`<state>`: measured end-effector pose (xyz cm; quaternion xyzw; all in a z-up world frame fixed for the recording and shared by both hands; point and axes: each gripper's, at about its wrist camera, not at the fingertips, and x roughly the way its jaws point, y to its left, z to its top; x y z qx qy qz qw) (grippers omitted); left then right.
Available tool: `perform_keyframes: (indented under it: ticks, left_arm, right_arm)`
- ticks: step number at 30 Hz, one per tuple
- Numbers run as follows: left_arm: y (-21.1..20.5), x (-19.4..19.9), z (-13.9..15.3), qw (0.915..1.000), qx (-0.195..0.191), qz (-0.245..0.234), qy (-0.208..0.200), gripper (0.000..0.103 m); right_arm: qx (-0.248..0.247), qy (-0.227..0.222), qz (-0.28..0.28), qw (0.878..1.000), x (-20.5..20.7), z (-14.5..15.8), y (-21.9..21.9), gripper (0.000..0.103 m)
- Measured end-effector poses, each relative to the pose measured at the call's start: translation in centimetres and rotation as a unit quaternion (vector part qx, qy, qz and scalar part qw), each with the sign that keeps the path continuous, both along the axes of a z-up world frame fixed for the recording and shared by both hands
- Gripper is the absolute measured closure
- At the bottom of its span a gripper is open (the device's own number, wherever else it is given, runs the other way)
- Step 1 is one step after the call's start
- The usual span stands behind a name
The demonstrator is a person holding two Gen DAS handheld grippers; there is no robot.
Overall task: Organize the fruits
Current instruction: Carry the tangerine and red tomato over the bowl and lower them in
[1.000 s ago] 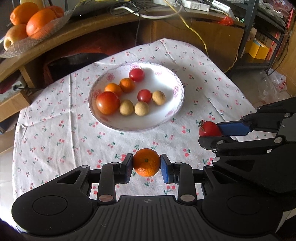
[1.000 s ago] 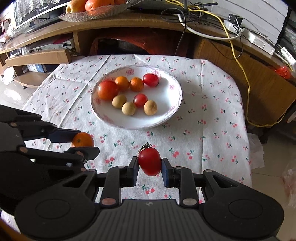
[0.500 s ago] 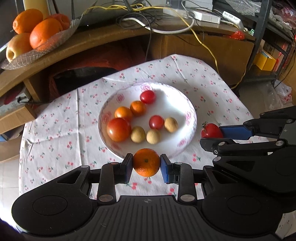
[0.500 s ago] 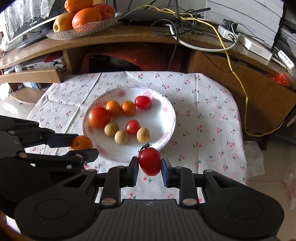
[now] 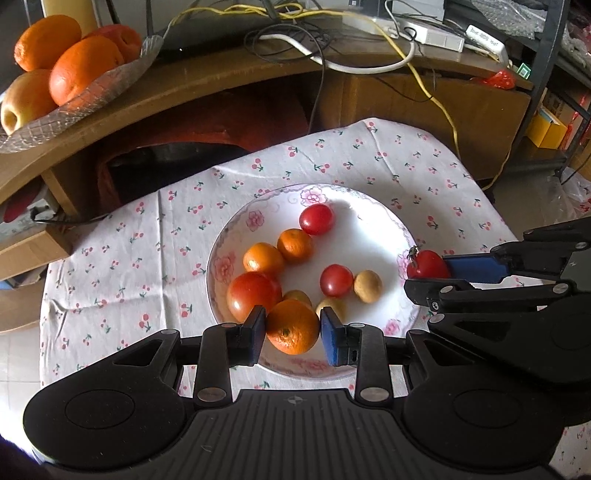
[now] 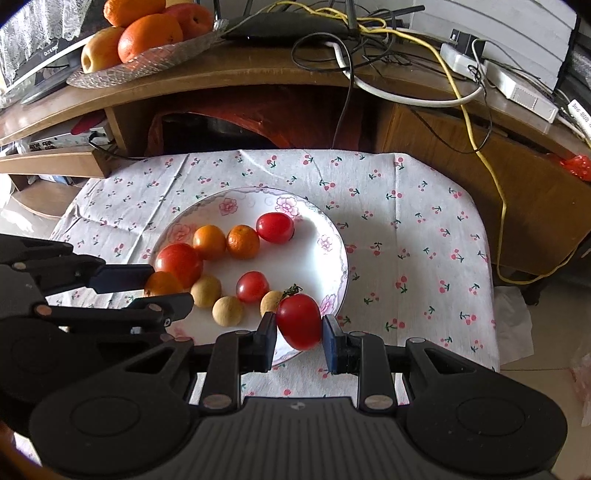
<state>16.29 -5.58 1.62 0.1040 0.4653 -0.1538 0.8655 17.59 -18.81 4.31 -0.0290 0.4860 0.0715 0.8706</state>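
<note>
My left gripper [image 5: 293, 329] is shut on a small orange [image 5: 293, 327] and holds it over the near part of the white flowered plate [image 5: 376, 221]. My right gripper [image 6: 299, 329] is shut on a red tomato [image 6: 298, 320] with a green stem, over the plate's right rim [image 6: 341, 254]. In the left wrist view that tomato [image 5: 427, 264] shows at the right rim. The plate holds several tomatoes, small oranges and pale round fruits, among them a big tomato [image 5: 253, 294] just beyond the held orange.
The plate sits on a cherry-print cloth [image 5: 122, 258] over a small table. Behind it runs a wooden shelf [image 6: 258, 74] with a glass dish of large oranges and apples [image 6: 147, 33], tangled cables and a power strip [image 6: 517, 85].
Both grippers moved forward from over the cloth to over the plate, each still holding its fruit. The plate now lies closer under them.
</note>
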Motion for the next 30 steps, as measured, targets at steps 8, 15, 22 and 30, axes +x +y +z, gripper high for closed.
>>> perform_keyframes:
  ticks: [8, 15, 22, 30]
  left_arm:
    - [-0.3, 1.8, -0.7, 0.9999, 0.0, 0.008, 0.012, 0.063]
    - [-0.2, 2.5, -1.0, 0.9997, -0.005, 0.018, 0.018, 0.065]
    - [0.1, 2.5, -1.0, 0.9995, -0.008, 0.024, 0.016, 0.066]
    - [0.0, 2.4, -1.1, 0.9996, -0.004, 0.024, 0.013, 0.063]
  right_arm:
    - [0.005, 0.016, -0.001, 1.0, 2.1, -0.8, -0.4, 0.075]
    - [0.024, 0.031, -0.003, 0.999, 3.2, -1.7, -0.8, 0.075]
    - [0.029, 0.032, -0.01, 0.999, 3.5, -2.1, -0.5, 0.075]
    - [0.023, 0.031, -0.016, 0.999, 3.4, -2.3, -0.5, 0.075]
